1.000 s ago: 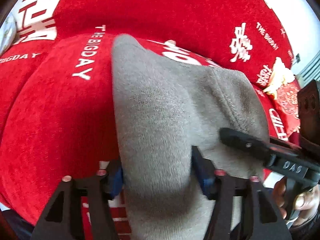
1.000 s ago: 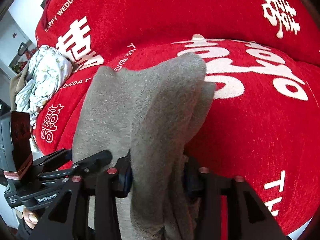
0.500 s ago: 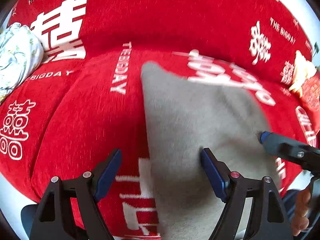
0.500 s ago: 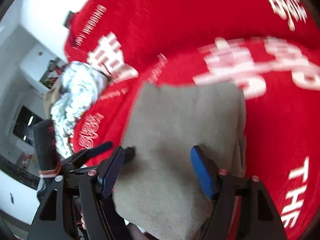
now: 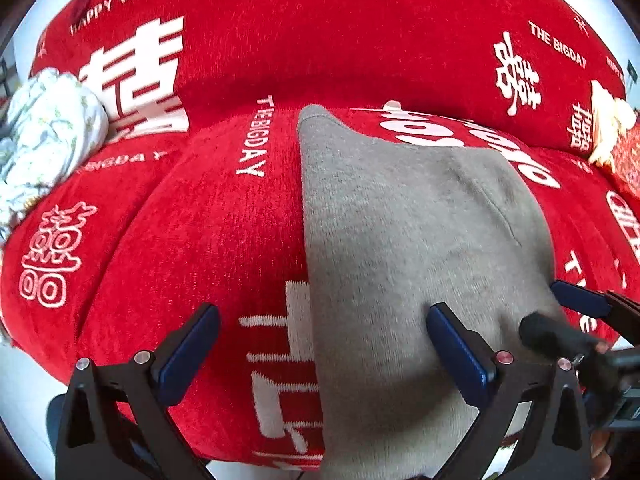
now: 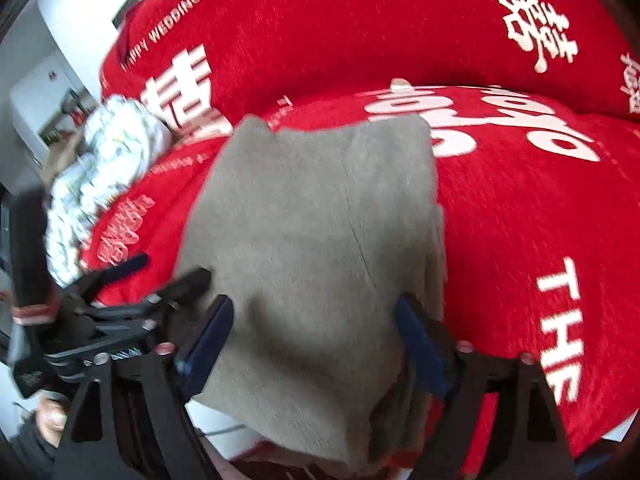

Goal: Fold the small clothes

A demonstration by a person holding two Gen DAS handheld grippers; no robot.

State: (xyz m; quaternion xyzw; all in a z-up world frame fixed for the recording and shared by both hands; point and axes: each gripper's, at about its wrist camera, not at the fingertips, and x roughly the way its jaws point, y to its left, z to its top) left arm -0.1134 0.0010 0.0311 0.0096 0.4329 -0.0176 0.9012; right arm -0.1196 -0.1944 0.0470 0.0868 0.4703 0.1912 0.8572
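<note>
Both claws, clamped on the grey garment (image 5: pixel 408 248) a second ago, now gape: left claw (image 5: pixel 320 354) straddles its near-left edge, right claw (image 6: pixel 312 344) its front. It lies folded on the red sofa cover (image 5: pixel 192 240) (floral bundle (image 5: pixel 44 140) left); I'd judge this fold done.

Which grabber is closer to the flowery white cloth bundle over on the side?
Left. The left gripper is on the side toward the flowery white bundle; the right gripper hovers over the gray garment, farther away.
</note>
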